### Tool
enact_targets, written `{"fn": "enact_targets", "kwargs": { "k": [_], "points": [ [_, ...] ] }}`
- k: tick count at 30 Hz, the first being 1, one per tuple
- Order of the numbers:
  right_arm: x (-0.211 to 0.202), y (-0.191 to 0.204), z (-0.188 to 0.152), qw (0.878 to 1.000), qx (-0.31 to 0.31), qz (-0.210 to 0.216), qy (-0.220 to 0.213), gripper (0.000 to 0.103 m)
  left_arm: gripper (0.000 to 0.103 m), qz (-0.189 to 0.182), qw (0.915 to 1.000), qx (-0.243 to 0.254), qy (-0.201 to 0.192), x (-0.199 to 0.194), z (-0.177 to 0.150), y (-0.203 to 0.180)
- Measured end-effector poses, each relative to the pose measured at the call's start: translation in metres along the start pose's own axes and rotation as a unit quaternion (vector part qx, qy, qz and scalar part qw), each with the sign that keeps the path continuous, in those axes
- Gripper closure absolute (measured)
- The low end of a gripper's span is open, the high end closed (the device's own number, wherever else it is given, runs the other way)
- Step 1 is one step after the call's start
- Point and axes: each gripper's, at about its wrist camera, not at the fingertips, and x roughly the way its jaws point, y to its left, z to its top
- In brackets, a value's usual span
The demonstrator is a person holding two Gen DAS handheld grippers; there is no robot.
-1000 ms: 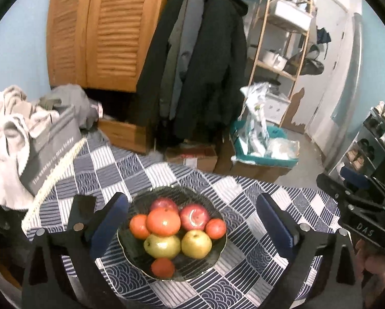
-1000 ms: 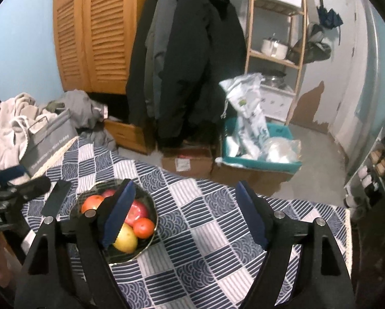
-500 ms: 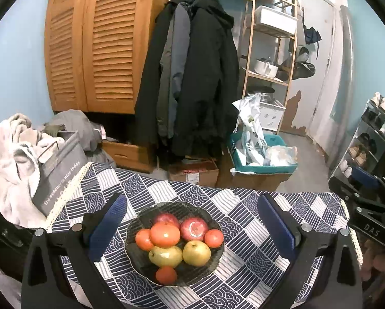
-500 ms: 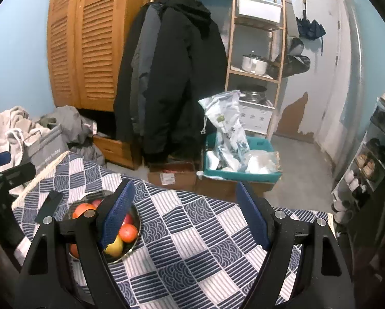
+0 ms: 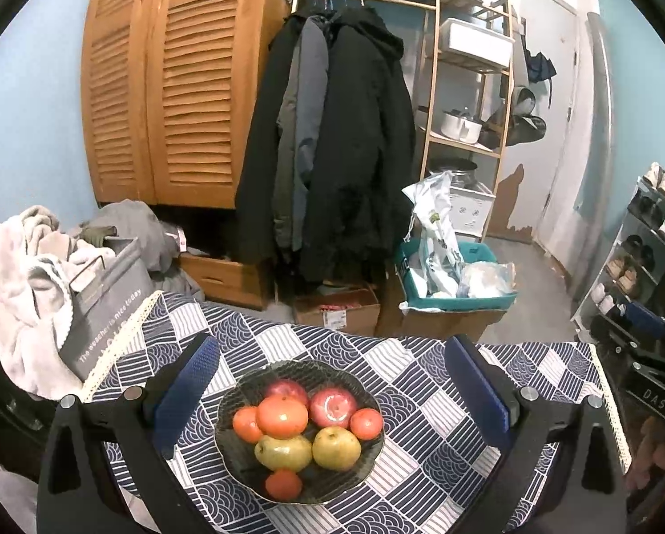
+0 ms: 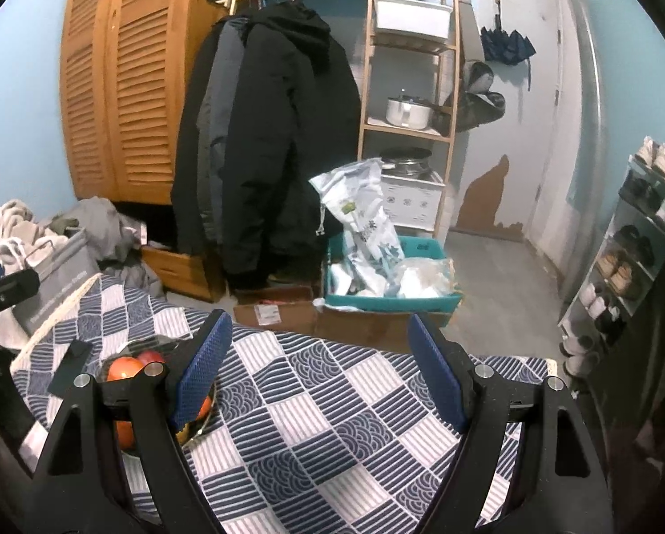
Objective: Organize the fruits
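Patterned-cloth surface point(image 5: 421, 382) in a cluttered room with hanging coats point(image 5: 332, 142).
Fruit bowl point(image 5: 234, 454) sits between the spread, empty left gripper point(image 5: 330, 394); right gripper point(image 6: 319, 367) spread over bare cloth beside it.

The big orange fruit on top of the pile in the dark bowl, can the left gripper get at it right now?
Probably yes. The left gripper is open and empty, the big orange fruit lies between its fingers' lines, topmost in the dark bowl, with nothing above it.
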Motion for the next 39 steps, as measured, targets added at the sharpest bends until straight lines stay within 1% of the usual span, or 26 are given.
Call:
{"fn": "enact_targets", "kwargs": {
  "k": [9, 25, 39],
  "points": [
    [-0.003, -0.01, -0.003, 1.0, 0.006, -0.007, -0.001, 0.023, 0.001, 0.0, 0.9999, 0.016, 0.005, 0.002, 0.0, -0.01],
    [-0.001, -0.017, -0.008, 1.0, 0.004, -0.014, 0.006, 0.023, 0.001, -0.003, 0.9997, 0.02, 0.01, 0.006, -0.001, -0.021],
    [-0.001, -0.02, -0.008, 1.0, 0.002, -0.016, 0.008, 0.023, 0.001, -0.001, 0.9998, 0.019, 0.007, 0.007, -0.002, -0.024]
  ]
}}
